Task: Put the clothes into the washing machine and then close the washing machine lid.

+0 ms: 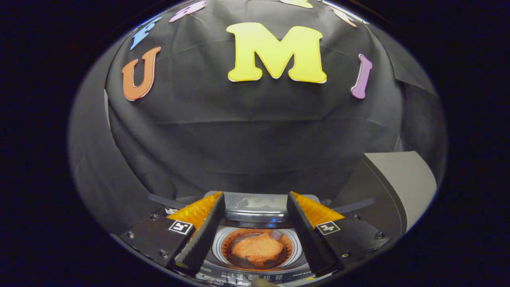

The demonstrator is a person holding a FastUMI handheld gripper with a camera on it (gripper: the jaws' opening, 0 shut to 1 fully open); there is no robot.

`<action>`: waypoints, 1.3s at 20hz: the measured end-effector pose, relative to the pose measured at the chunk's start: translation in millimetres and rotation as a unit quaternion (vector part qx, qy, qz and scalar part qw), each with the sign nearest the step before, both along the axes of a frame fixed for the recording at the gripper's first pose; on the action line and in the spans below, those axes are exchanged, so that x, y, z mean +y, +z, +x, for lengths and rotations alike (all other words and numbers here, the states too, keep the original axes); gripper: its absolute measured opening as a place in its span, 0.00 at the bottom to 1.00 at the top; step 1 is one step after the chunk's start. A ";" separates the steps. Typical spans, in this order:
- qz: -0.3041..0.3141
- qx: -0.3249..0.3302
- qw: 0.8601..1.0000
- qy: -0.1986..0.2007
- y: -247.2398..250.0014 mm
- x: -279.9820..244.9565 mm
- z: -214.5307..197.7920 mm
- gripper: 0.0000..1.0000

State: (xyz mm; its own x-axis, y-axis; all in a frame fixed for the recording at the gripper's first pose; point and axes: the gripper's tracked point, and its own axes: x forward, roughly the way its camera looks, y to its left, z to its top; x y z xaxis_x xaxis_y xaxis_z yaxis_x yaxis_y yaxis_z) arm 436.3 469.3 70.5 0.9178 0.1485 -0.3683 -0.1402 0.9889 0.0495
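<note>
One orange garment [257,249] lay crumpled inside the drum of the washing machine [255,239], soft and rumpled, a rounded heap with no clear long axis. The drum opening was circular, ringed by a smooth pale rim, with a glossy dark control strip on the side nearest you. The lid [402,187], one flat grey panel, stood raised to the right of the machine. Your gripper [255,235] hung above the opening, its two fingers [201,239] spread wide and holding nothing; each was black and ribbed on its inner face, orange on top. The garment sat between them, below.
</note>
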 end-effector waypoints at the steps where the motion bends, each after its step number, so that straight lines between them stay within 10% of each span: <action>1: 0.006 0.001 1.000 -0.001 -2.5 -0.5 -4.0 0.98; 14: -0.039 0.078 0.996 0.010 -90.2 -24.5 -64.0 0.98; 26: -0.004 0.025 1.000 0.019 -46.5 -51.3 -117.4 0.98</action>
State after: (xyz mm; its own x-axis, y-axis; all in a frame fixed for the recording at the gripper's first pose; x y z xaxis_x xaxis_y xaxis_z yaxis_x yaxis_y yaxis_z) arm 318.9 418.0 24.0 0.8923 0.1792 -0.4143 -0.1748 0.9834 0.0488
